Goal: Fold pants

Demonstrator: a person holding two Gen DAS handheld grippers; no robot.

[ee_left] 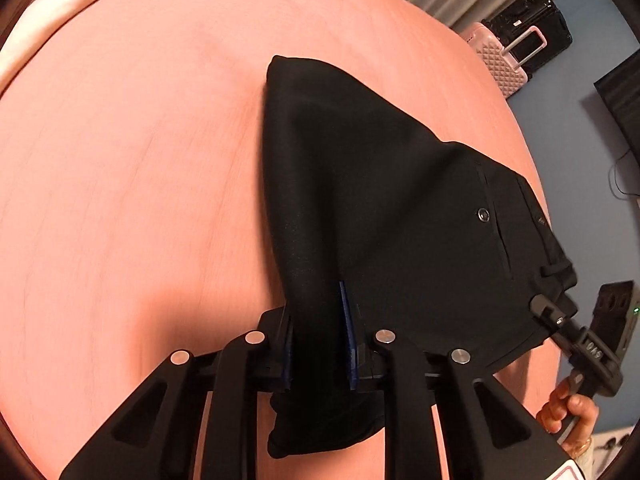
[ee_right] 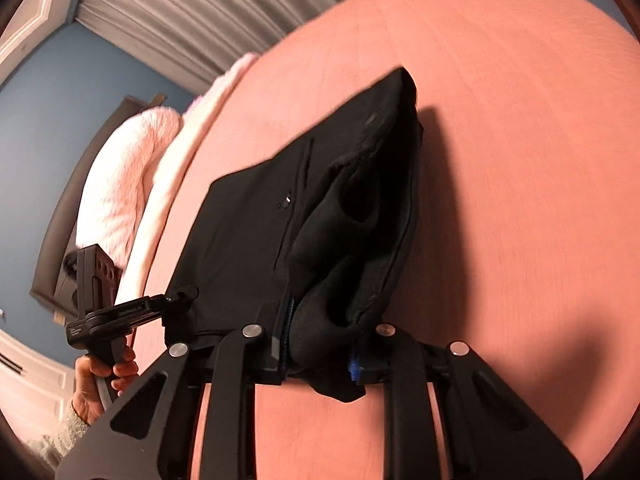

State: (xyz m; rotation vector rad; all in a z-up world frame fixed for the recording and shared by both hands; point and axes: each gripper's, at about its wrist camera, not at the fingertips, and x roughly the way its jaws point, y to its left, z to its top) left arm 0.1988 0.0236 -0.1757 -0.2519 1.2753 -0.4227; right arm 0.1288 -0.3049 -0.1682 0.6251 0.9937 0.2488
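Black pants point(ee_left: 380, 200) lie folded over on a salmon-pink bed sheet point(ee_left: 140, 200), back pocket and button facing up. My left gripper point(ee_left: 316, 304) is shut on a bunched part of the cloth, which hangs down through its blue-padded fingers. In the right wrist view, my right gripper point(ee_right: 324, 332) is shut on the thick waistband end of the pants point(ee_right: 248, 240). Both held edges are lifted off the sheet point(ee_right: 520, 200). The right gripper point(ee_left: 546, 312) also shows at the pants' right corner, and the left gripper point(ee_right: 180, 296) at their left corner.
A pink suitcase point(ee_left: 504, 64) and a black suitcase point(ee_left: 528, 24) stand on the floor past the bed's far edge. Grey curtains point(ee_right: 200, 12) hang behind. A fluffy pink pillow point(ee_right: 120, 180) lies at the bed's left. A hand point(ee_right: 100, 376) holds the left gripper's handle.
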